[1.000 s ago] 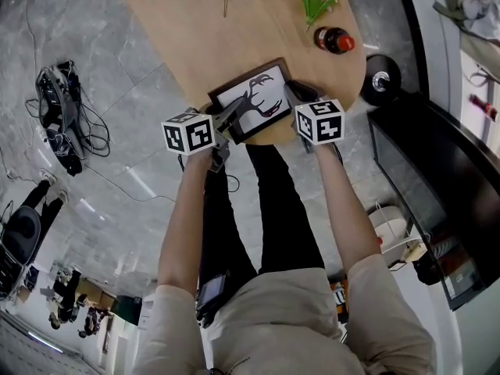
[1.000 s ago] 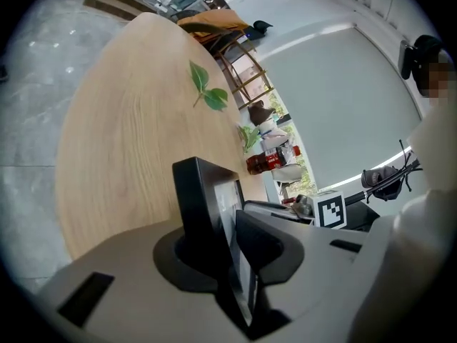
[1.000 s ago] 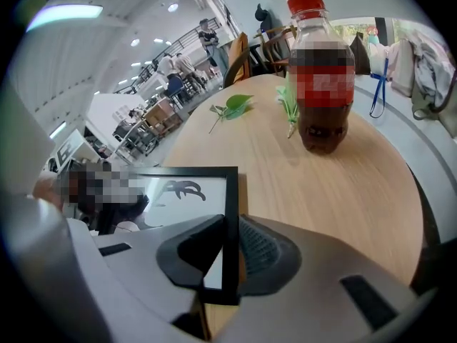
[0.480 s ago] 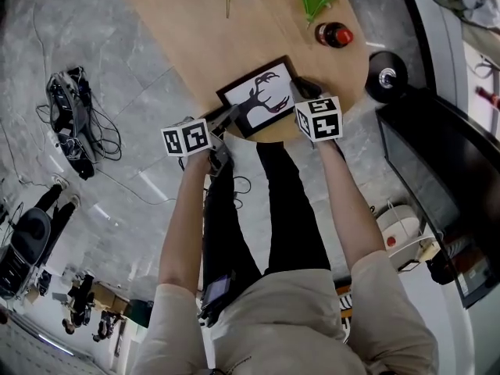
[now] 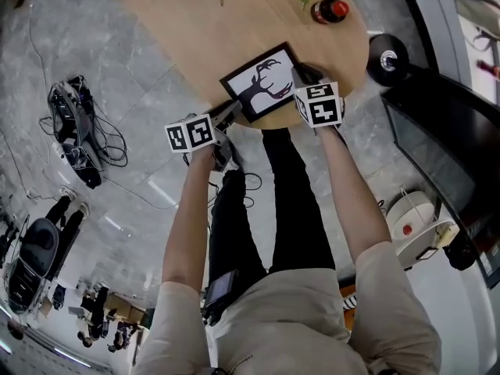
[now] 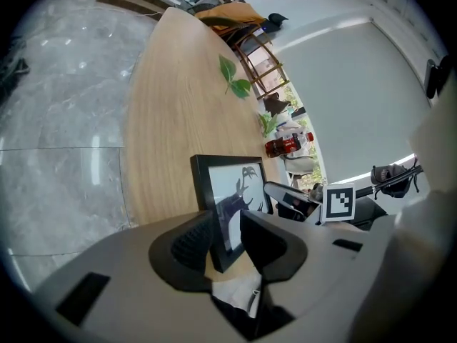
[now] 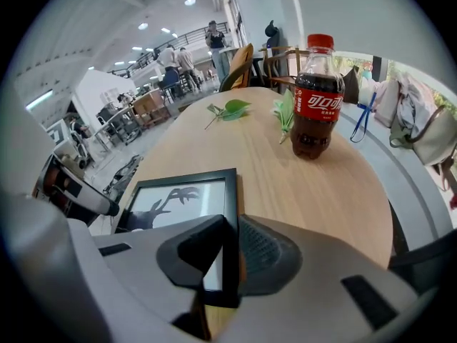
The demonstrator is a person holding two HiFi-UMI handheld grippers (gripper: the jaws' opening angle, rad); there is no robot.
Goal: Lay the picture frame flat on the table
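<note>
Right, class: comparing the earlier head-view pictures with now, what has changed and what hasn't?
The picture frame, gripped by the left gripper and right gripper, looks carried slightly forward and lower over the table. Both grips stayed on; the bottle stayed put.

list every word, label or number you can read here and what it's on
"可口可乐": white script on the red label of the cola bottle.
Smaller print on that label: too small to read.
On the picture frame: no text, only a deer silhouette.
On the marker cubes: only black-and-white squares, no letters.
</note>
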